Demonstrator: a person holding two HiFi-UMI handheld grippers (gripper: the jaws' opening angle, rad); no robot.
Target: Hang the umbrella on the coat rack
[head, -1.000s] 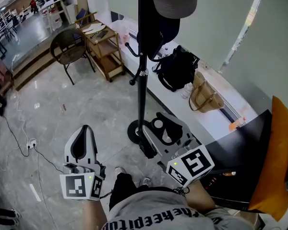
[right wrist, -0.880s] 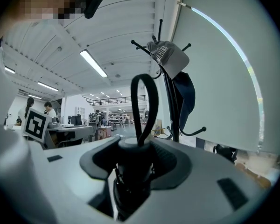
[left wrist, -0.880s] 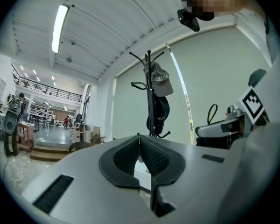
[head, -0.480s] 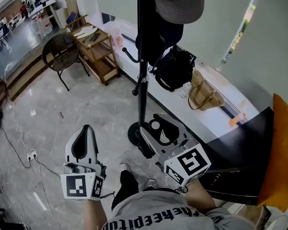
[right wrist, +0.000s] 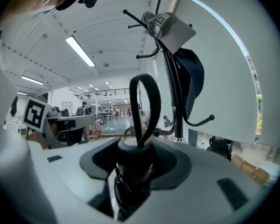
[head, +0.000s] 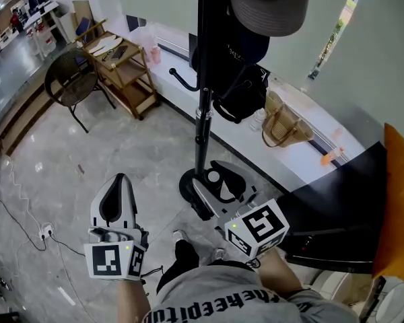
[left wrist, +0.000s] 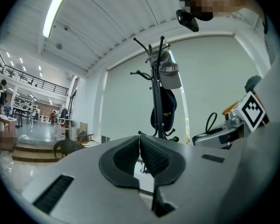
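Our right hand-held gripper point(right wrist: 134, 163) has its jaws closed on the black handle of the folded umbrella point(right wrist: 130, 181), which stands up between the pads, and the umbrella's wrist strap point(right wrist: 155, 101) rises from the handle in a tall loop. Our left hand-held gripper point(left wrist: 139, 143) holds nothing; its ribbed pads meet tip to tip. In the head view we carry both low in front of us, the left one well apart from the right. The coat rack point(head: 202, 113) stands just beyond the right hand-held gripper, and its round base point(head: 187, 184) sits on the pale marble floor point(head: 121, 147) close to the jaw tips. A grey cap point(head: 269, 5) hangs at the top of the rack, with a dark item point(head: 232, 49) hanging below it against the pole. Behind the rack a low white ledge point(head: 303, 160) along the wall carries a black bag point(head: 246, 99) and a woven bag point(head: 283, 128). Farther left on the floor we see a dark chair point(head: 71, 86) beside a wooden cart point(head: 124, 66).
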